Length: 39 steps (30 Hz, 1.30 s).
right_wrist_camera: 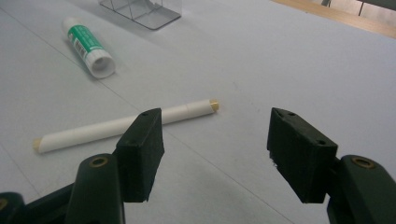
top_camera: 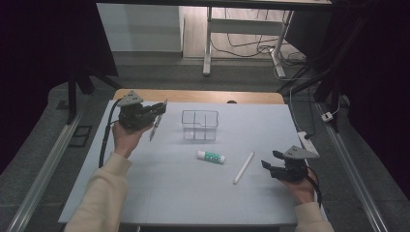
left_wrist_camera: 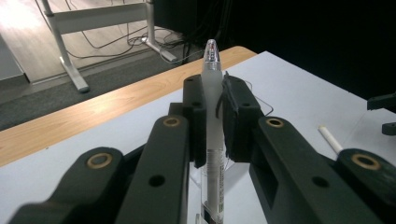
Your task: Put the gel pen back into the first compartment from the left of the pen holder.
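Note:
My left gripper (top_camera: 159,110) is raised above the table's far left and is shut on a clear pen (top_camera: 155,128) that hangs down from its jaws. In the left gripper view the pen (left_wrist_camera: 212,121) stands upright between the closed pads. A clear divided organizer box (top_camera: 199,124) stands just right of it. A white glue stick with a green label (top_camera: 211,156) lies in the middle, and a white pen-like stick (top_camera: 243,167) lies to its right. My right gripper (top_camera: 270,160) is open near the stick (right_wrist_camera: 126,125), low over the table, holding nothing.
The white table mat (top_camera: 193,193) covers a wooden tabletop (top_camera: 193,95). A white power strip (top_camera: 307,141) lies at the right edge. A desk frame with cables (top_camera: 241,38) stands on the floor beyond. The glue stick (right_wrist_camera: 88,47) and the box (right_wrist_camera: 140,9) lie beyond the right jaws.

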Tool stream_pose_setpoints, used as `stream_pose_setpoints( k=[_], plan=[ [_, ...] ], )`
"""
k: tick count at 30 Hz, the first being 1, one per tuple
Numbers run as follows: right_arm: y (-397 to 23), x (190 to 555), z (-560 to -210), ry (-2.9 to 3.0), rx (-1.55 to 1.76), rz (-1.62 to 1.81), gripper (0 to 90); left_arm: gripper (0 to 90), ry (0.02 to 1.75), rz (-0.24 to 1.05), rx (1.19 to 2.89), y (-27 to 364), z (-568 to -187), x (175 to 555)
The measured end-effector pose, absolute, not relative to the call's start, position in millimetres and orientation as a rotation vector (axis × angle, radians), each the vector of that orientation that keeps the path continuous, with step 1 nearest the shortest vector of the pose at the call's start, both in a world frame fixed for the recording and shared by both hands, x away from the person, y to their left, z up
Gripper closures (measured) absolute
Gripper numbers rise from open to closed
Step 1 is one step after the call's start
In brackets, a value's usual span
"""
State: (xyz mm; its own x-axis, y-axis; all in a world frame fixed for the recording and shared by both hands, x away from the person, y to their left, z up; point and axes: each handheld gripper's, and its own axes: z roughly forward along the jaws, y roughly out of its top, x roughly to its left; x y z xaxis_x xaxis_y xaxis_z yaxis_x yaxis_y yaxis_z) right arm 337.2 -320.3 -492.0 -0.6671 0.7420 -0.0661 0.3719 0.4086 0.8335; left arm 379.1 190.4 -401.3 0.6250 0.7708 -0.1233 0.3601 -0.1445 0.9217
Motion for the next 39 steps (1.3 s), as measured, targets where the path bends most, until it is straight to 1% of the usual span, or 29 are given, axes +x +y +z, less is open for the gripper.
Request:
stream_pose_setpoints(
  k=[20, 25, 36, 39],
  plan=[
    [-321, 337, -492, 2.242, 0.954, 1.159, 35.7, 80.5, 0.911, 0.462, 1.719, 174, -396, 402],
    [-320, 338, -492, 2.244, 0.955, 1.159, 35.7, 80.5, 0.907, 0.426, 1.707, 171, -395, 408],
    [-320, 338, -493, 2.246, 0.954, 1.152, 35.7, 80.5, 0.908, 0.447, 1.714, 160, -394, 420],
    [-320, 338, -493, 2.245, 0.955, 1.152, 35.7, 80.5, 0.911, 0.434, 1.704, 158, -394, 423]
  ],
)
